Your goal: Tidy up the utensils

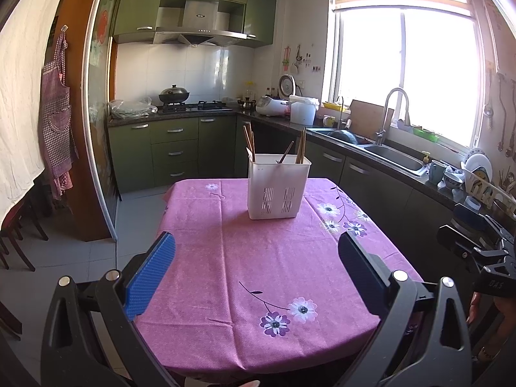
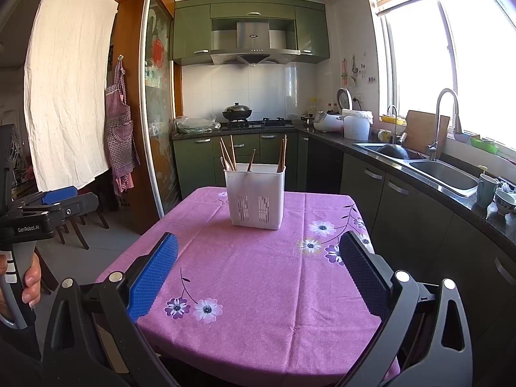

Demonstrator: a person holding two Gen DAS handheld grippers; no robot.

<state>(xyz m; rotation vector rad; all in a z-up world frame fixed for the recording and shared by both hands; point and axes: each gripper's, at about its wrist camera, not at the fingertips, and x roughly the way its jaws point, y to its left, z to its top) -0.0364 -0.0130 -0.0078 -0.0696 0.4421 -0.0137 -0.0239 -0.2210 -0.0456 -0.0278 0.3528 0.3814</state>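
A white slotted utensil holder (image 1: 278, 188) (image 2: 255, 196) stands upright on the far half of a table with a pink flowered cloth (image 1: 258, 274) (image 2: 258, 277). Wooden chopsticks (image 1: 249, 140) (image 2: 227, 152) and other wooden handles (image 1: 301, 145) (image 2: 282, 154) stick out of it. My left gripper (image 1: 256, 245) is open above the near part of the table, nothing between its fingers. My right gripper (image 2: 258, 246) is open too, also empty. Each gripper shows at the edge of the other's view: the right one (image 1: 474, 242), and the left one (image 2: 51, 208) held by a hand (image 2: 30, 280).
Green kitchen cabinets (image 1: 174, 148) run behind and to the right of the table, with a stove and wok (image 2: 237, 111), a steel sink (image 2: 441, 169), cups and bowls (image 2: 496, 193). A checked apron (image 2: 121, 132) hangs at the left. Dark wooden chairs (image 2: 80, 222) stand on the left floor.
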